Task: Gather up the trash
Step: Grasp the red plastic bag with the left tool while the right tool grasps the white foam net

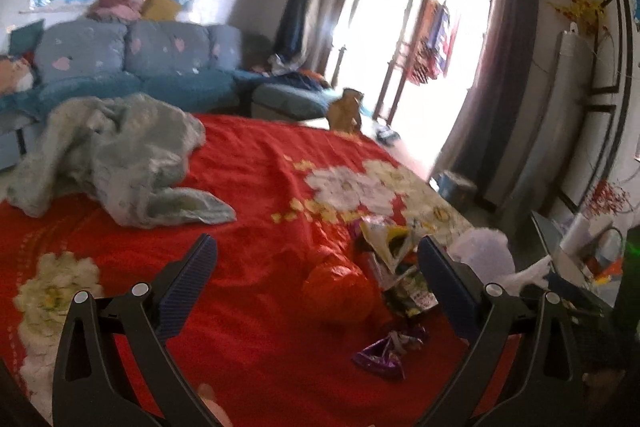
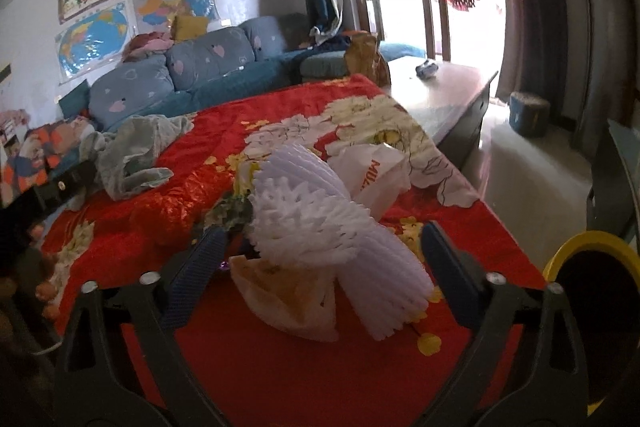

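Trash scattered on the red bedspread [image 1: 256, 307].
Your right hand-held gripper [image 2: 322, 269] stands wide around the white foam netting [image 2: 320, 223], pads not pressing; your left hand-held gripper [image 1: 316, 287] gapes empty near the orange bag [image 1: 336, 291] and purple wrapper [image 1: 384, 353]; the yellow-rimmed bin [image 2: 588, 247] looks dark inside.

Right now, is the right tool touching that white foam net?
Cannot tell. In the right wrist view the foam net lies between the open tool fingers, but its edges overlap them in the picture.

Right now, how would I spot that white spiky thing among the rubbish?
Find the red flowered bedspread. On its near edge lies the white foam netting, beside a white paper bag with orange lettering. Only the netting is ribbed and fringed like a fan.
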